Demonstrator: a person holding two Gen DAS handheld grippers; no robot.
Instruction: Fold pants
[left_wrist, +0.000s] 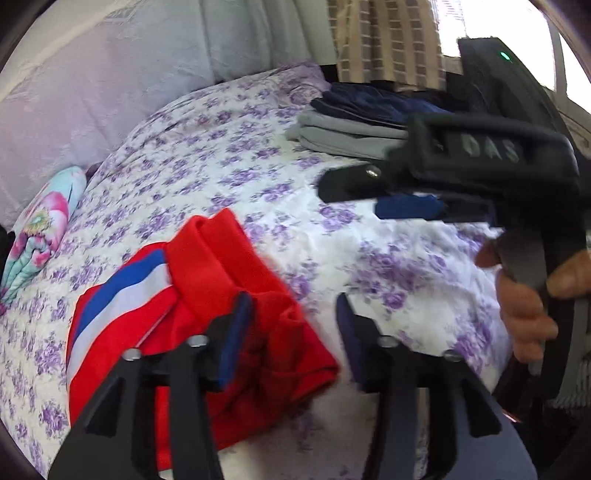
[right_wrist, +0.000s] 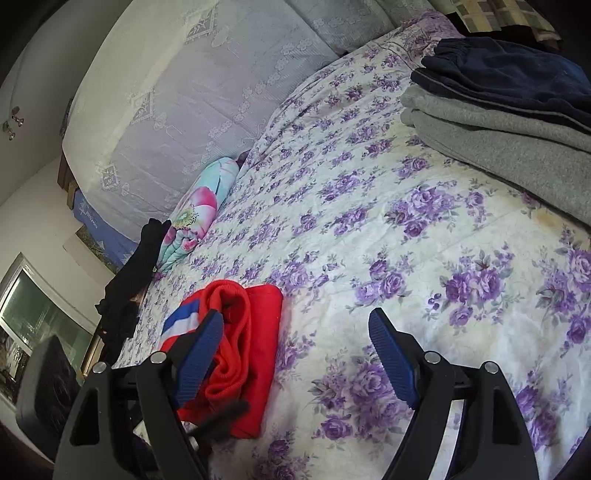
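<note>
1. Left wrist view: left tool (left_wrist: 291, 325) has its fingers spread apart, empty, above the red pants (left_wrist: 207, 314).
2. Pants lie bunched on the bed (left_wrist: 229, 155), striped side up.
3. Right tool (left_wrist: 373, 195) hovers over the bed, fingers apart, holding nothing.
4. Right wrist view: folded pile (right_wrist: 509, 110) sits far right, well apart from the pants (right_wrist: 255, 332).

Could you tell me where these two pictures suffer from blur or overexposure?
Left wrist view: the right claw is motion-smeared, the window blown out white. Right wrist view: sharper overall, the bedspread evenly lit; fisheye curving bends both views' edges.
</note>
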